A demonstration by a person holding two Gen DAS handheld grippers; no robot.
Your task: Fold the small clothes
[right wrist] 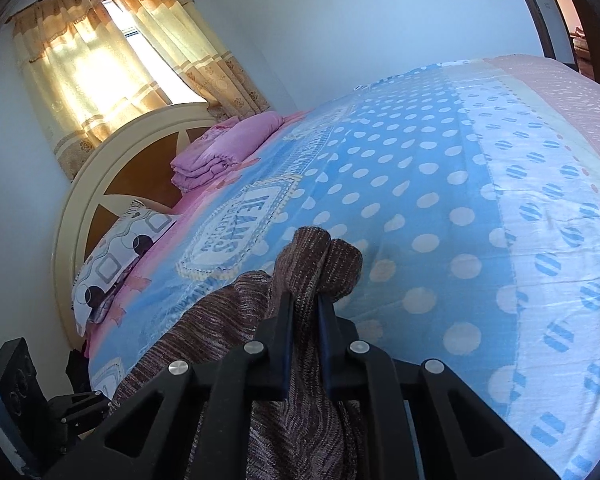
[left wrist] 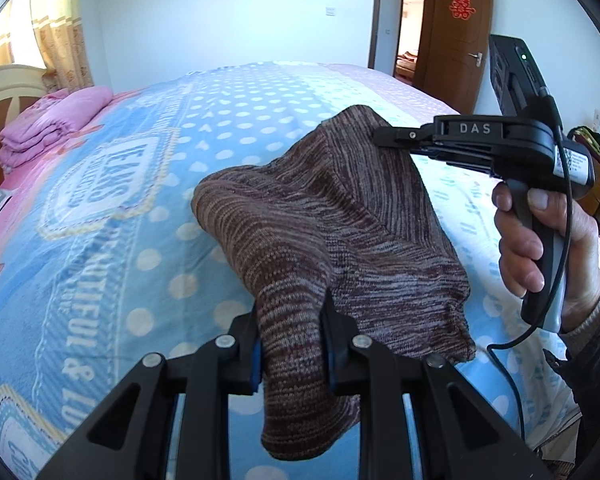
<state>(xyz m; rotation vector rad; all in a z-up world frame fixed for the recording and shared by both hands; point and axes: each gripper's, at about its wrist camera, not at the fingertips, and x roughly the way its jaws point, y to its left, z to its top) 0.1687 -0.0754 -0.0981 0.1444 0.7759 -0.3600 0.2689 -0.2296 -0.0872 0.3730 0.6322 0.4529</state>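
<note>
A brown-and-grey striped knit garment (left wrist: 332, 216) hangs in the air above the bed, held at two corners. My left gripper (left wrist: 292, 312) is shut on its near corner, with cloth bunched between the fingers and drooping below. My right gripper (left wrist: 380, 136) comes in from the right, held by a hand (left wrist: 540, 232), and is shut on the far top corner. In the right wrist view the right gripper (right wrist: 304, 300) pinches a fold of the same garment (right wrist: 320, 256), which drapes down to the left. Part of the left gripper (right wrist: 80, 404) shows at the lower left.
The bed (left wrist: 140, 208) is covered by a blue polka-dot sheet with a pink strip. A folded pink quilt (left wrist: 52, 124) lies by the headboard (right wrist: 100, 184), beside a patterned pillow (right wrist: 116, 256). A curtained window (right wrist: 112, 60) and an open brown door (left wrist: 452, 36) are behind.
</note>
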